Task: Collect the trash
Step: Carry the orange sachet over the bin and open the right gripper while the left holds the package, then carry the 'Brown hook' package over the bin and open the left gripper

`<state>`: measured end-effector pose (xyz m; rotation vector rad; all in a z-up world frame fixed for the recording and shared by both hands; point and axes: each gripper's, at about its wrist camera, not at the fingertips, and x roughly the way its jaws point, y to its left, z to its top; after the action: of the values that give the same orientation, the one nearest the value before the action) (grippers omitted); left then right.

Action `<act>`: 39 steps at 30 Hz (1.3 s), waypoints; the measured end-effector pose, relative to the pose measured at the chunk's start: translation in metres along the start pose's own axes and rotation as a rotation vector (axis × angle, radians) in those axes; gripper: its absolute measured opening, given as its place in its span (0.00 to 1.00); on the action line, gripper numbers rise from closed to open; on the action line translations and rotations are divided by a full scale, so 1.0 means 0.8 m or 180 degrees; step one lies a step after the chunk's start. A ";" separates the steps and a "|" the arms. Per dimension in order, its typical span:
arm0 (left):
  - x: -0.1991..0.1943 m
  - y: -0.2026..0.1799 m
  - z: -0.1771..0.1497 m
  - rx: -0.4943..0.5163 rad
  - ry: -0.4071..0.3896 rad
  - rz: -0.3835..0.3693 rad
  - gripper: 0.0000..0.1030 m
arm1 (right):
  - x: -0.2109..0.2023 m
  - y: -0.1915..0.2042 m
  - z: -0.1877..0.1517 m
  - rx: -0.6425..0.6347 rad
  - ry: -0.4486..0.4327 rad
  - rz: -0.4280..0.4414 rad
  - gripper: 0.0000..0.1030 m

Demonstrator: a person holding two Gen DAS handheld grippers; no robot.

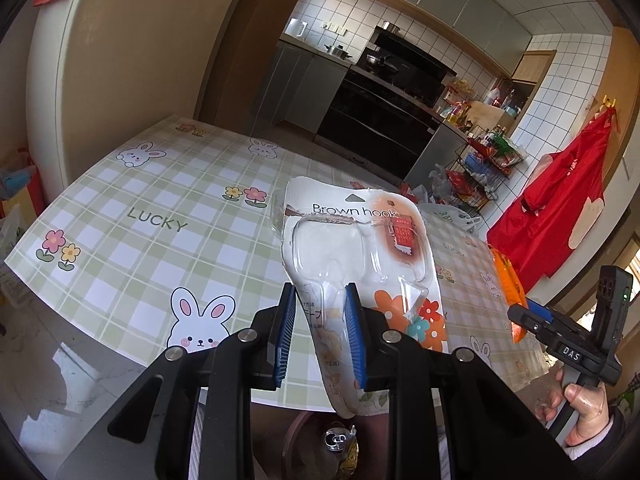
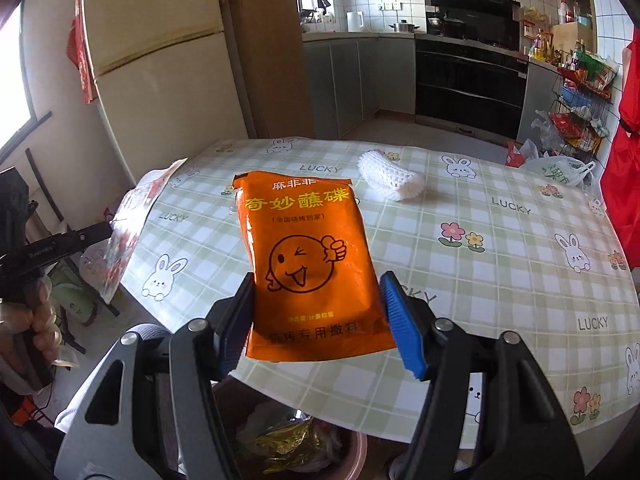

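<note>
Both tools grip: left (image 1: 320, 320) blister pack (image 1: 360, 248), right (image 2: 316, 316) orange packet (image 2: 304, 252); bin (image 2: 352, 452) contents unclear.

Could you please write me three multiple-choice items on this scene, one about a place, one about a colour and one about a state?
1. Where is the white foam net?
A. lying on the table
B. in the bin
C. in the right gripper

2. What colour is the packet between the fingers of the right gripper?
A. green
B. orange
C. white

3. What is the left gripper doing?
A. standing open and empty
B. clamped on a can
C. clamped on a hook package

Answers:
1 A, the net rests on the checked cloth beyond the packet.
2 B, its front is orange with a winking face.
3 C, both blue pads press the package's lower end.
</note>
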<state>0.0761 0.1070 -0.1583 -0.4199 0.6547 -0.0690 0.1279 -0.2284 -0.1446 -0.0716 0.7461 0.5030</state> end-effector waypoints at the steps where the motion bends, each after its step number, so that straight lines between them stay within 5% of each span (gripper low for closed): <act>1: -0.005 -0.002 0.000 0.0008 -0.0016 -0.0008 0.24 | -0.012 0.004 -0.004 -0.0015 -0.0038 -0.0006 0.61; 12: -0.042 -0.023 -0.005 0.0115 -0.0123 -0.0080 0.24 | -0.090 0.033 -0.071 0.0021 -0.0058 0.0146 0.61; 25: -0.043 -0.034 -0.014 0.0176 -0.0072 -0.0104 0.24 | -0.058 0.061 -0.100 0.0006 0.0378 0.0437 0.62; 31: -0.038 -0.031 -0.015 0.0154 -0.0034 -0.0129 0.24 | -0.058 0.068 -0.097 -0.0078 0.0261 0.0249 0.90; 39: -0.023 -0.036 -0.034 0.0203 0.0143 -0.0228 0.24 | -0.089 0.044 -0.083 0.0208 -0.0351 -0.0294 0.94</act>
<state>0.0469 0.0743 -0.1554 -0.3811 0.6798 -0.1672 0.0253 -0.2429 -0.1419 -0.0172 0.6476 0.3912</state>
